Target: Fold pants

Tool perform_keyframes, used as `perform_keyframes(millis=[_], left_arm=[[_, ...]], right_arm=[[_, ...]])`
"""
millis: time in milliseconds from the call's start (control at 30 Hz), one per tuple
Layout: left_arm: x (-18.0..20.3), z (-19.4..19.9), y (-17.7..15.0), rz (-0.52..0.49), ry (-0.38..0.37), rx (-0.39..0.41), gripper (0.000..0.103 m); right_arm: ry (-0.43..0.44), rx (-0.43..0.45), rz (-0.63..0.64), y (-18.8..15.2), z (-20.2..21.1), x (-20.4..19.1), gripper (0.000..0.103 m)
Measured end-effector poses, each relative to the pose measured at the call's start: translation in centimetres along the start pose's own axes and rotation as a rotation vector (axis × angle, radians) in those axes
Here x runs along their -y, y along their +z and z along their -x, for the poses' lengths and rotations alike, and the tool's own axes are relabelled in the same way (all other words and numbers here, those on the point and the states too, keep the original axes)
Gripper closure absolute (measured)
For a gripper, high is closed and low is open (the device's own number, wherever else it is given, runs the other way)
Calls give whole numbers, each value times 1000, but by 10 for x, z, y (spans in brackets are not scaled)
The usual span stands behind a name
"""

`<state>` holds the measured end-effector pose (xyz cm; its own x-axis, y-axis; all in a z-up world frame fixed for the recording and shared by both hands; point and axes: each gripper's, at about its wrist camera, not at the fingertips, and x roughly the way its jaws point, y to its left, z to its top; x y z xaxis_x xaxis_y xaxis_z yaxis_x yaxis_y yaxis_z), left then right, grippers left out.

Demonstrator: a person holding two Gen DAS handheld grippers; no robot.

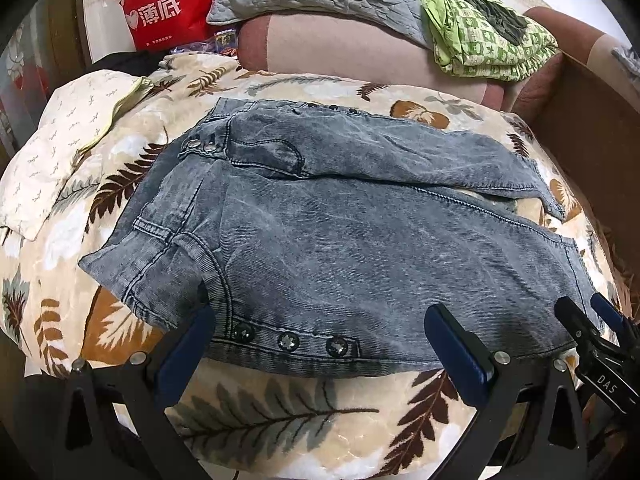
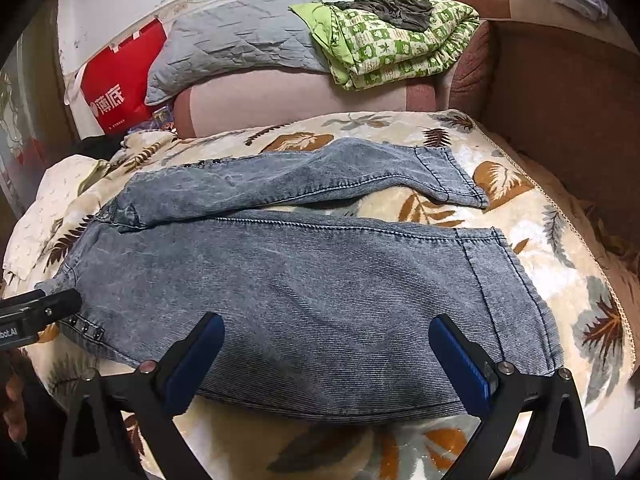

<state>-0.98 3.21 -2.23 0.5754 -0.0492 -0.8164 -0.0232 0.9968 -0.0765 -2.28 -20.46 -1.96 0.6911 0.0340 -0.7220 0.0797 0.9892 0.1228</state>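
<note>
A pair of blue-grey pants [image 1: 320, 232] lies flat on a bed, on a cream blanket [image 1: 280, 412] with brown and grey leaves on it. The two legs lie side by side with a thin gap between them. The waist is on the left and the leg ends are on the right. Three round studs [image 1: 289, 341] sit in a row on the near edge by the waist.

The left gripper [image 1: 320, 344] is at the near edge of the pants, close to the studs. Its jaws are wide apart and hold nothing. The right gripper [image 2: 326, 354] is at the near edge too, over the lower part of the near leg. Its jaws are also wide apart and hold nothing.

Behind the pants is a pink cushion [image 2: 280, 100]. A grey pillow [image 2: 236, 44] and a green folded quilt [image 2: 396, 40] rest on it. A red bag [image 1: 168, 4] stands by the wall on the left.
</note>
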Motion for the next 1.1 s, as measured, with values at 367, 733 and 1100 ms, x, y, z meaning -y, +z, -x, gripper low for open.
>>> perform_keyframes(millis=[367,733,1100], left_arm=[[-29,9,-5,73,-68,28,0],[-154,-6,-23,533,-5,5,0],[-184,-38,-7,600,-16,-46,20]], right_arm=[[-84,11,40,-2,-2,-4,0],[218,-143,-360,-11,26,57,0],[250,-239,-827,-41,-10,169,4]])
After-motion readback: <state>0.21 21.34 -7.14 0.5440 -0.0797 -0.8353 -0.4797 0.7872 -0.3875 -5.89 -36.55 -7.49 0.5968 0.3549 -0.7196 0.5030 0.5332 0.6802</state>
